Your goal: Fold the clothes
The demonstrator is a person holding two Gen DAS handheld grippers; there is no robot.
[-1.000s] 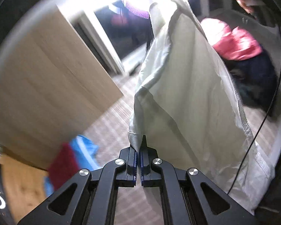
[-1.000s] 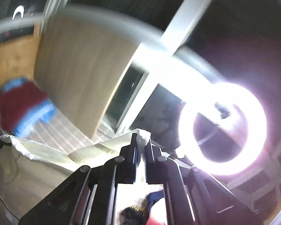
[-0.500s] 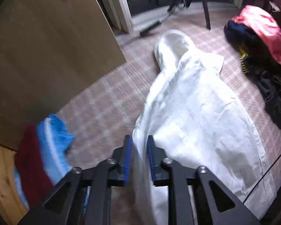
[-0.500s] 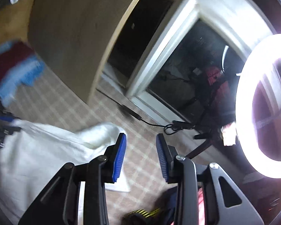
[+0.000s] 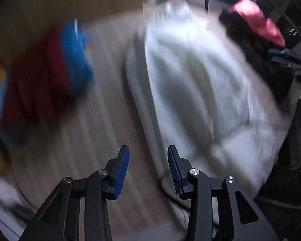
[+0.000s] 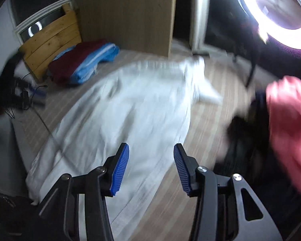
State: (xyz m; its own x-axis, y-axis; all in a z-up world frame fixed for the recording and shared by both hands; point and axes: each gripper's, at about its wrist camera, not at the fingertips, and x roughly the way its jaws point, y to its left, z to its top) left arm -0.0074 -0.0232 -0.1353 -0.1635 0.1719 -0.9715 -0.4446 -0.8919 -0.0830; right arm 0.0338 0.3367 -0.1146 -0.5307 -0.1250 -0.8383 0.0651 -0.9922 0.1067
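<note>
A large white garment (image 5: 200, 92) lies spread on the striped floor, blurred by motion; it also shows in the right wrist view (image 6: 130, 110). My left gripper (image 5: 148, 168) is open and empty, above the floor by the garment's left edge. My right gripper (image 6: 151, 164) is open and empty, above the garment's near right edge. Neither gripper touches the cloth.
A stack of maroon and blue folded clothes (image 6: 82, 64) lies at the left by a wooden panel (image 6: 128, 14) and a wooden board (image 6: 50, 42). A pink and dark clothes pile (image 6: 287, 124) lies at the right. A bright ring light (image 6: 281, 10) and cables (image 6: 22, 98) are near.
Both grippers held the white garment up a second ago, then opened and let it drop. It now lies on the floor, and both grippers have opened wider and swung down.
</note>
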